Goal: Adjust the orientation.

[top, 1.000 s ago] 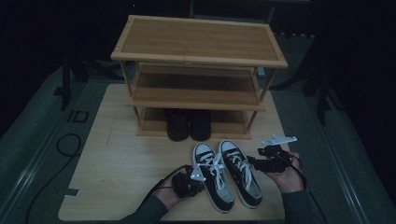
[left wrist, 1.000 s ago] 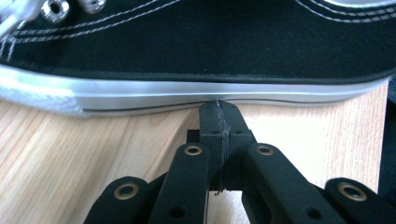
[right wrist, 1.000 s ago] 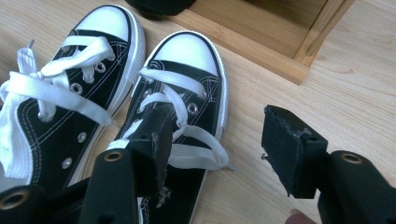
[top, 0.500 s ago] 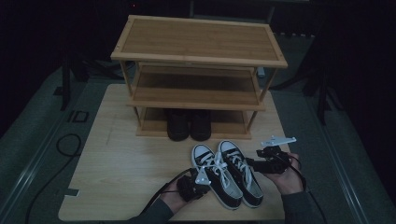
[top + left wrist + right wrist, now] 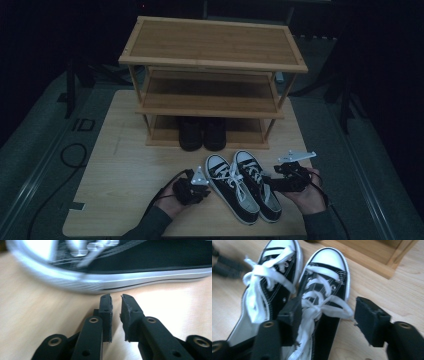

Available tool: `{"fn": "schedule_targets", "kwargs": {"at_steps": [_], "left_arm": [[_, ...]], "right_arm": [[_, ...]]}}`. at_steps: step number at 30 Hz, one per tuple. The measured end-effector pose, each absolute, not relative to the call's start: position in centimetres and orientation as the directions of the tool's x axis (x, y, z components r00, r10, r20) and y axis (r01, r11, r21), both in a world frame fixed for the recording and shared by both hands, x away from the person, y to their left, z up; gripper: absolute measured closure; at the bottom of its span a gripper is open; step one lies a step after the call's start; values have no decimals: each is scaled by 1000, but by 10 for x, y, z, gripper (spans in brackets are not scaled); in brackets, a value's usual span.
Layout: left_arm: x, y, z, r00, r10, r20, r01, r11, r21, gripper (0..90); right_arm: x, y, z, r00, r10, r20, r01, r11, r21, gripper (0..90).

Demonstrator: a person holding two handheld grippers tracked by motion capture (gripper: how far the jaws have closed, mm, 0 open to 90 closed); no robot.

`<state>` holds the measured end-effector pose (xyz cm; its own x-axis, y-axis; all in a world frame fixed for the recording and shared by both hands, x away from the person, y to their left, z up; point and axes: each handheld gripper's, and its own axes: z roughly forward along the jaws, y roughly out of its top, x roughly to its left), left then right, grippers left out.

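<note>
Jaws empty on both grippers, two sneakers (image 5: pixel 245 185), two dark shoes (image 5: pixel 202 134), one rack (image 5: pixel 212 45)

The left gripper (image 5: pixel 196 186) has drawn back toward the lower left of the high view, off the left sneaker (image 5: pixel 232 187). Its jaws have just been opening slightly, with nothing between them.

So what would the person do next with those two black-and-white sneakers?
Probably close the right gripper on the right black canvas sneaker: its jaws stand wide, straddling the white laces. The left gripper, jaws just parting, empty, sits beside the left sneaker's white rubber sole.
</note>
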<state>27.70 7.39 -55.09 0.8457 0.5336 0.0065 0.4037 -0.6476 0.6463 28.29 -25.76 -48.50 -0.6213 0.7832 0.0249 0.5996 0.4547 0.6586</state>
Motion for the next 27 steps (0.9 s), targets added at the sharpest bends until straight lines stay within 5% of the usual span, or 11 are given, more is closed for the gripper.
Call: {"fn": "schedule_targets", "kwargs": {"at_steps": [12,27], "left_arm": [[295,125,-543,723,690,33,502,-557,661,687],[301,138,-547,672,740,35,548,-529,648,650]], "right_arm": [[268,-257,-483,-673,739,32,568,488,663,644],[251,-249,-489,-705,706,58,578,526,624,671]]}}
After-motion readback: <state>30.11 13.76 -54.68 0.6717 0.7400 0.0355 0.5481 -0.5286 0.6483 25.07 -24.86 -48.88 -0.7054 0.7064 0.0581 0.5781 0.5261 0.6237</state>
